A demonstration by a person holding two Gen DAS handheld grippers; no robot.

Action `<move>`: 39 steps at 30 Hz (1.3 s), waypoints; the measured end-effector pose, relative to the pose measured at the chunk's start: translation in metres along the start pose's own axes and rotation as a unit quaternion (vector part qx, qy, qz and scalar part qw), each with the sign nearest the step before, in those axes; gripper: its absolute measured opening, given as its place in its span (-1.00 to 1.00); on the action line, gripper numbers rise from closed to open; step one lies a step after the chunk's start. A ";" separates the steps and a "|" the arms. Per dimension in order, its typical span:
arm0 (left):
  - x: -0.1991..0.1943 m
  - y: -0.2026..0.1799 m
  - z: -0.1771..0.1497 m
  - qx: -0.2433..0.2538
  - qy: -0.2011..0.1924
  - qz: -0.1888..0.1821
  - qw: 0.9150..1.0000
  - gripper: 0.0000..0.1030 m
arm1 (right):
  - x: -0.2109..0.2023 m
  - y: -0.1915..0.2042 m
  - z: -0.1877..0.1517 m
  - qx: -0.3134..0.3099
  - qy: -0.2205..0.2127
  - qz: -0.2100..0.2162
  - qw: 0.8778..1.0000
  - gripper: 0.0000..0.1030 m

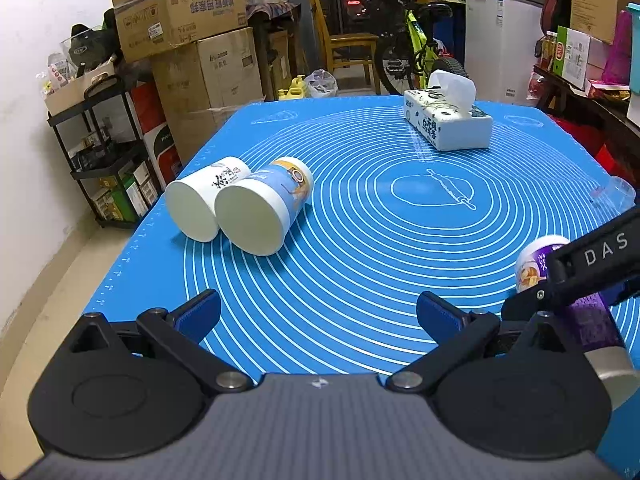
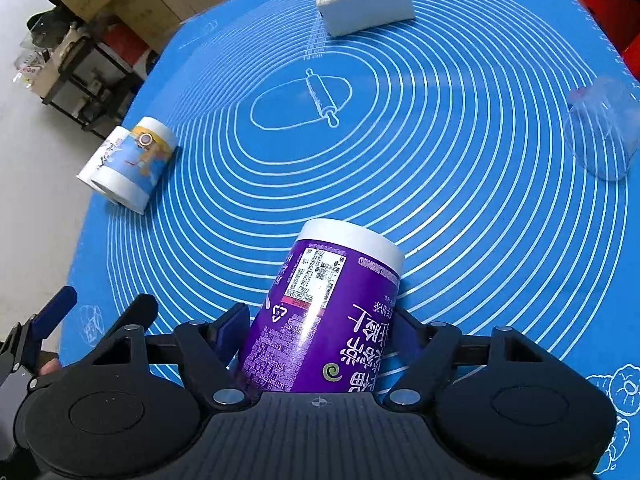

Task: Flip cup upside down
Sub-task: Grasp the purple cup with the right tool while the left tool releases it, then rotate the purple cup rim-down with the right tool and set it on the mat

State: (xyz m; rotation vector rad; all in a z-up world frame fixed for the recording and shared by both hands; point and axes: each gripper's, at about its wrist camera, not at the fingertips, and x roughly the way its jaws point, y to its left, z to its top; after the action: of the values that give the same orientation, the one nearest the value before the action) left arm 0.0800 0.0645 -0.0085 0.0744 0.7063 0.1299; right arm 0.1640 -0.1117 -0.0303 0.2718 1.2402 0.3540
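My right gripper (image 2: 318,330) is shut on a purple cup (image 2: 324,312) with a white band at its far end. The cup is tilted, pointing away from me just above the blue mat (image 2: 460,200). The same cup (image 1: 536,266) shows at the right edge of the left wrist view, behind the right gripper's black body. My left gripper (image 1: 318,314) is open and empty, low over the mat's near edge. Two cups lie on their sides at the left: a white one (image 1: 200,204) and a blue-and-white one (image 1: 268,208), touching each other.
A tissue box (image 1: 448,120) lies at the far side of the mat. A clear glass cup (image 2: 604,132) lies on its side at the right. Cardboard boxes (image 1: 192,40), a black shelf (image 1: 104,152) and a bicycle (image 1: 416,44) stand beyond the table.
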 end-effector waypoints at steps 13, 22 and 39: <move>-0.002 0.005 0.003 -0.028 -0.009 0.002 1.000 0.99 | -0.042 0.029 -0.039 -0.143 -0.365 -0.173 0.904 0.35; -0.004 -0.002 0.000 -0.016 -0.005 -0.008 1.000 0.99 | -0.029 0.026 -0.046 -0.159 -0.333 -0.181 0.912 0.35; -0.051 -0.024 -0.002 -0.023 -0.026 -0.058 0.998 0.99 | -0.097 0.003 -0.095 -0.138 -0.307 -0.158 0.928 0.82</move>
State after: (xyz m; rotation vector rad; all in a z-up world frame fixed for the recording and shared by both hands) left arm 0.0425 0.0334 0.0204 -0.0074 0.6532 0.0335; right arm 0.0460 -0.1476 0.0267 -0.0662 0.5873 0.1401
